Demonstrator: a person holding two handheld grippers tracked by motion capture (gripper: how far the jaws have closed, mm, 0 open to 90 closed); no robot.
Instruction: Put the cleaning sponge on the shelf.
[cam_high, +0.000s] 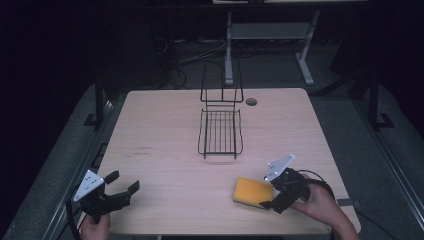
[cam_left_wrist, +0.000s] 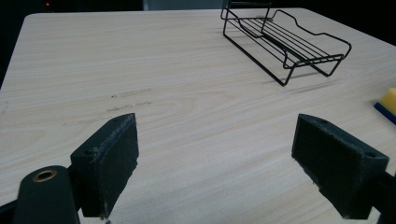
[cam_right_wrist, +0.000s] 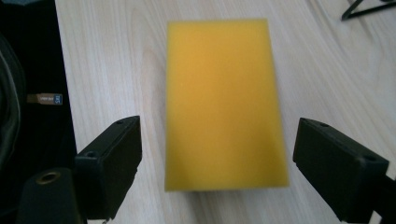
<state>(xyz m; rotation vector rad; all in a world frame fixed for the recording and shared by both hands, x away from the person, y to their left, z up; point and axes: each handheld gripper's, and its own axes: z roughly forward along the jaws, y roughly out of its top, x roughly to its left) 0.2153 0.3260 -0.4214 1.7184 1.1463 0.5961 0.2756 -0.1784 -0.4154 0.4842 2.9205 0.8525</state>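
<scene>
While the left hand-held gripper (cam_high: 122, 182) rests open, the right hand-held gripper (cam_right_wrist: 217, 158) hovers with jaws spread around the yellow sponge (cam_right_wrist: 224, 102) on the tabletop (cam_high: 165, 145).

Sponge (cam_high: 252, 192) near table (cam_high: 165, 165) front — rack (cam_high: 220, 131) behind.

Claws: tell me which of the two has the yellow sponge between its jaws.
The right claw. Its open jaws flank the yellow sponge lying flat on the table; the left claw is open over bare wood, the sponge far off to its side.
</scene>
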